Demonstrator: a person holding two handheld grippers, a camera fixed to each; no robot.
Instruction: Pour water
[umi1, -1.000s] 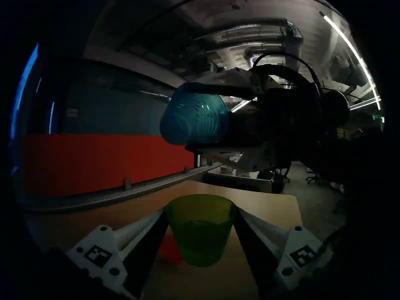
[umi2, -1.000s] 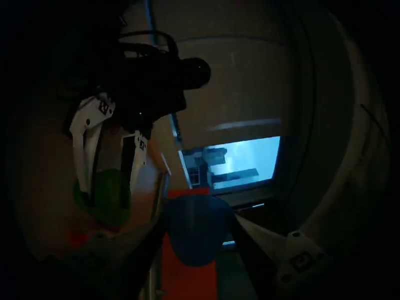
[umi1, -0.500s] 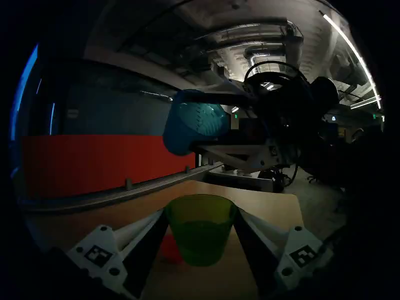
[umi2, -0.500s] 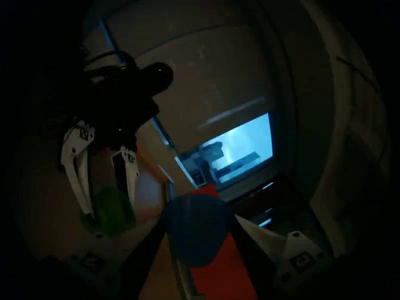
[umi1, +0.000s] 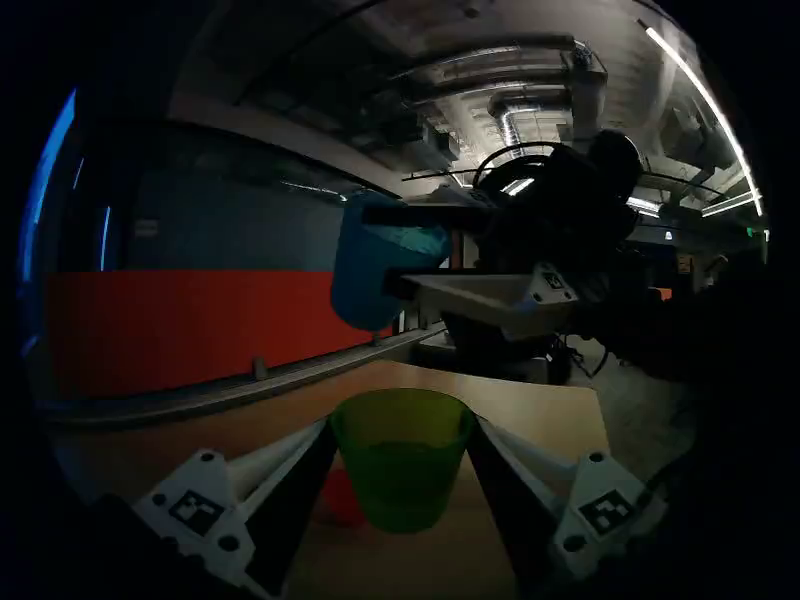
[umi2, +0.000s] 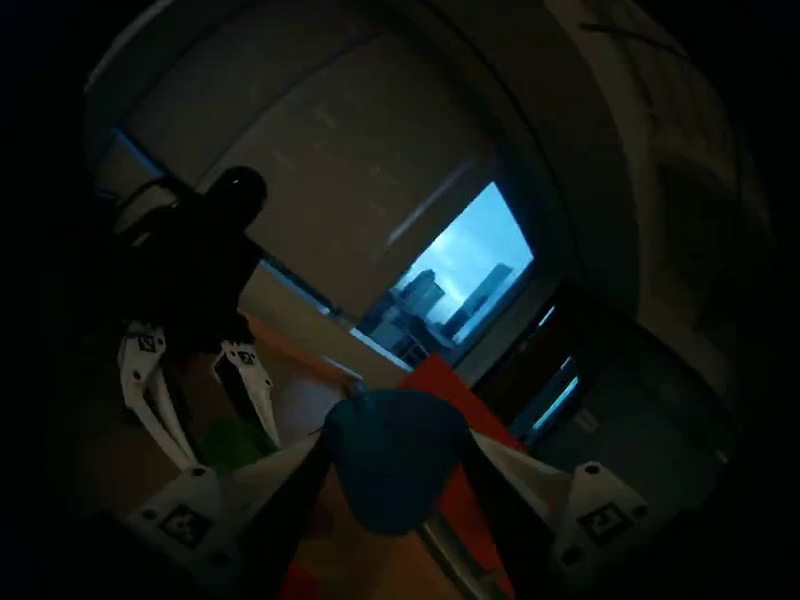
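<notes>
In the left gripper view my left gripper (umi1: 402, 470) is shut on a green cup (umi1: 402, 455), upright over the wooden table (umi1: 545, 405), with water in it. Above and beyond it my right gripper (umi1: 400, 250) is shut on a blue cup (umi1: 375, 265) that stands nearly upright, high over the green cup. In the right gripper view the blue cup (umi2: 392, 468) sits between that gripper's fingers, gripper midpoint (umi2: 392, 480). The left gripper (umi2: 205, 425) and the green cup (umi2: 232, 440) appear lower left, farther off.
A small red object (umi1: 342, 497) lies on the table just left of the green cup. A red wall panel (umi1: 200, 320) and a rail run behind the table. A bright window (umi2: 455, 270) is ahead. The room is dim.
The right gripper has rotated the blue cup from lying on its side back toward upright and lifted it slightly. The green cup and left gripper have stayed still.
</notes>
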